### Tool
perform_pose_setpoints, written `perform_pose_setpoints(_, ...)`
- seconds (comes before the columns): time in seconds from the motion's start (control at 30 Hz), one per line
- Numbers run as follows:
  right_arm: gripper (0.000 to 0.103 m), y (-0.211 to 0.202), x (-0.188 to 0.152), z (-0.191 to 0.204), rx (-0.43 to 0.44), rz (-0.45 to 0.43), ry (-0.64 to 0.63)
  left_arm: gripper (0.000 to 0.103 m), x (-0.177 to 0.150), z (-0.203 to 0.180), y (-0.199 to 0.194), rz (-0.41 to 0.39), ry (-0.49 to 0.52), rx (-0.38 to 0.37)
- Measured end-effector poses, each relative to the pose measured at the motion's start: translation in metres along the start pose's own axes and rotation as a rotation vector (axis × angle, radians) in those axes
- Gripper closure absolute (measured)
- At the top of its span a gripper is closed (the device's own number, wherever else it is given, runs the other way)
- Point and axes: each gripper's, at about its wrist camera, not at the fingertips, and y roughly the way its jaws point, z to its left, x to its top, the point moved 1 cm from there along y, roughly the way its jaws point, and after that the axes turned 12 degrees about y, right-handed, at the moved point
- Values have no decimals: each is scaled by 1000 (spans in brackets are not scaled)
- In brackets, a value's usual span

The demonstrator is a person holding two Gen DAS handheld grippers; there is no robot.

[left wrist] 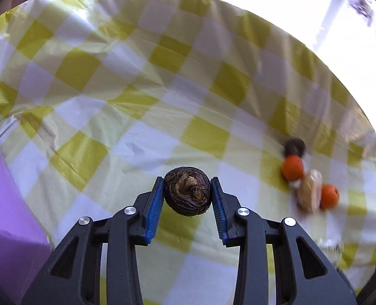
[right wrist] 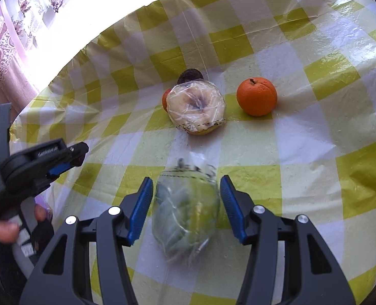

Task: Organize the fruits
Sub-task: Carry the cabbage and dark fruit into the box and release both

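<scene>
My left gripper is shut on a dark brown-purple round fruit and holds it above the checked cloth. To its right lie two oranges, a plastic-wrapped pale fruit and a second dark fruit, all blurred. My right gripper is open, its blue pads either side of a plastic-wrapped green fruit, which is blurred. Beyond it lie the wrapped pale fruit, an orange, another orange mostly hidden, and the dark fruit.
A yellow-and-white checked plastic tablecloth covers the table. The left gripper and the hand that holds it show at the left of the right wrist view. A purple surface lies left of the table. Bright curtains hang behind.
</scene>
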Motion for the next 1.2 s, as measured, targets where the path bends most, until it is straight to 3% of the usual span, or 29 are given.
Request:
perform_pose_setpoints(0.17, 51, 0, 2, -1, 2, 1, 3, 69, -53, -29, -39, 5, 158, -109)
perform_pose_setpoints(0.33, 51, 0, 2, -2, 0, 1, 2, 68, -97, -21, -55, 22, 257, -99)
perform_pose_setpoints(0.73, 51, 1, 3, 2, -35, 1, -32, 68, -103, -11, -47, 17, 249, -117)
perform_pose_setpoints(1.0, 41, 2, -15, 25, -213, 0, -169, 68, -104, -16, -48, 23, 278, -92)
perform_pose_setpoints(1.1, 43, 1, -20, 26, -234, -7, -186, 68, -104, -16, -48, 23, 280, -94)
perform_pose_setpoints(1.13, 51, 0, -20, 25, -228, -11, -186, 68, -104, -15, -48, 23, 281, -93)
perform_pose_setpoints(1.2, 52, -1, -20, 23, -227, -16, -174, 68, -104, -16, -48, 23, 282, -92)
